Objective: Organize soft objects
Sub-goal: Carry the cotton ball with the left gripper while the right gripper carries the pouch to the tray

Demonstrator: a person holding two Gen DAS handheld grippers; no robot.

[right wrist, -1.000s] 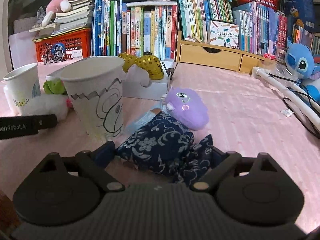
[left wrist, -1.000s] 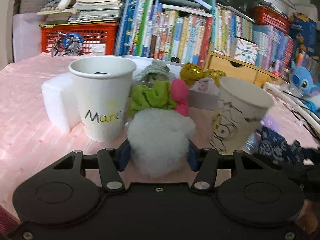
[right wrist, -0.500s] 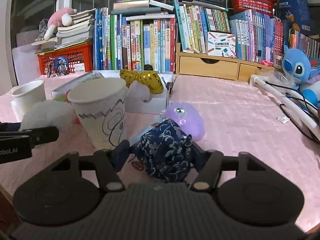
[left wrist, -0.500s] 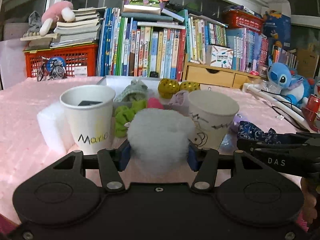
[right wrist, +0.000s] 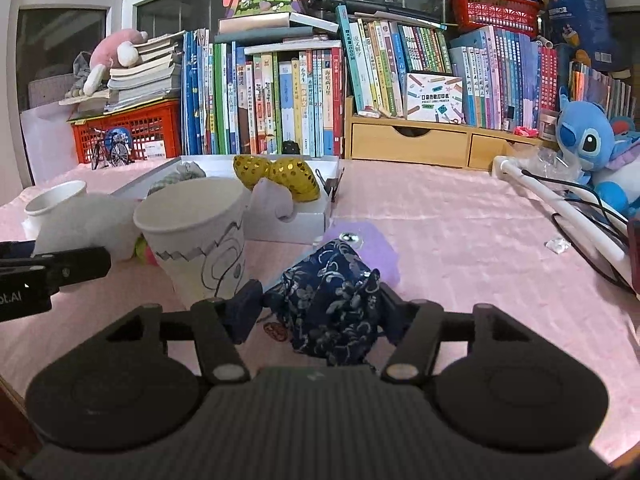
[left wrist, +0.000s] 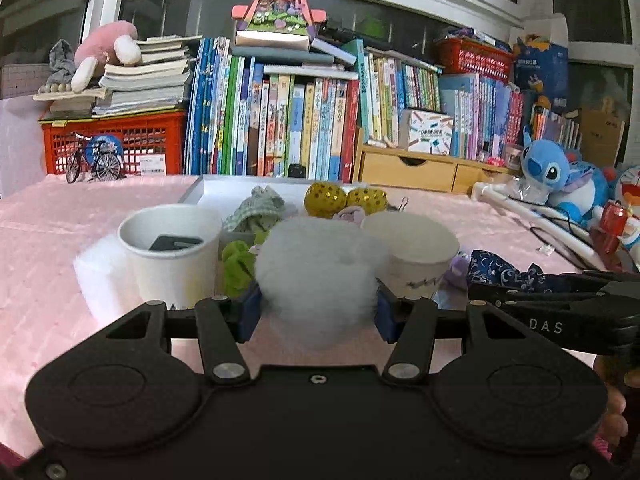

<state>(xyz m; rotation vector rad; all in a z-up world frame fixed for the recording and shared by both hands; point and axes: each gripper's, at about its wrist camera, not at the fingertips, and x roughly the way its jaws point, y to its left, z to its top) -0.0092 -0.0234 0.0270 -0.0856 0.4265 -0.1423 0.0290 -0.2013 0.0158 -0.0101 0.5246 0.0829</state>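
My left gripper [left wrist: 318, 309] is shut on a white fluffy ball [left wrist: 316, 268] and holds it above the pink tablecloth, in front of two paper cups. The left cup [left wrist: 172, 252] has a dark card inside. The right cup [left wrist: 412, 252] carries a line drawing. My right gripper [right wrist: 320, 309] is shut on a dark blue floral pouch [right wrist: 328, 300], just right of the drawn cup [right wrist: 196, 236]. Behind the pouch lies a purple plush [right wrist: 372, 244]. A white box [right wrist: 288, 224] behind the cups holds gold sequin balls [right wrist: 280, 174] and other soft pieces.
A green soft piece [left wrist: 236, 260] lies between the cups, and a white foam block [left wrist: 96, 272] sits left of them. Books, a red crate [left wrist: 120, 140] and wooden drawers [right wrist: 420, 144] line the back. A blue plush [right wrist: 588, 148], a white pipe and cables occupy the right side.
My left gripper has risen with the white ball, so the cups now sit lower in its view. My right gripper has closed on the blue pouch, bunching and lifting it.
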